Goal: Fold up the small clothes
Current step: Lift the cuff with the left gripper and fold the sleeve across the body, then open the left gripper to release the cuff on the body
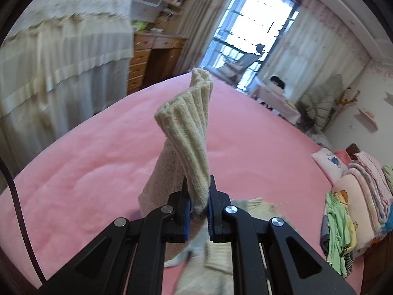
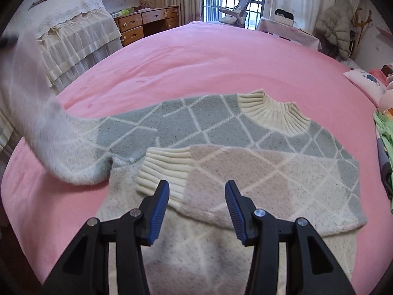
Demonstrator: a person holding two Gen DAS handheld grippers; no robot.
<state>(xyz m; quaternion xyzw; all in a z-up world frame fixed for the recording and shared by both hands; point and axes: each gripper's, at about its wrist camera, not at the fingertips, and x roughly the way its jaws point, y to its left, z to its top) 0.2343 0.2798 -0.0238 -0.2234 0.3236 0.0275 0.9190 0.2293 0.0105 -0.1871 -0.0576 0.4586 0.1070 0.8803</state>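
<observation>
On the left, the left hand-held gripper (image 1: 199,209) is clamped on the cream ribbed-knit cuff (image 1: 189,132) of one sleeve of the small fuzzy sweater with a grey, pink and cream diamond pattern (image 2: 221,132), and holds it lifted well above the pink plush bed cover (image 2: 196,56); in the right wrist view that raised sleeve (image 2: 36,113) shows as a blurred cream band rising from the sweater's shoulder up toward the left edge. Moving toward the middle, the sweater's body lies spread flat on the bed, its ribbed cream collar (image 2: 275,113) pointing away from the camera. The other sleeve (image 2: 245,179) already lies folded across the chest, its ribbed cream cuff (image 2: 164,172) resting on the body just ahead of the right gripper. Further right, the right hand-held gripper (image 2: 197,196) hovers over that folded sleeve with its jaws spread apart and nothing between them. As a judgement, the fold is perhaps a third done: one sleeve is in, the second is picked up but not yet laid across, and the body still has to be doubled over. At the far right edge a heap of mixed coloured clothes (image 1: 341,226) lies on the bed, apparently unfolded.
</observation>
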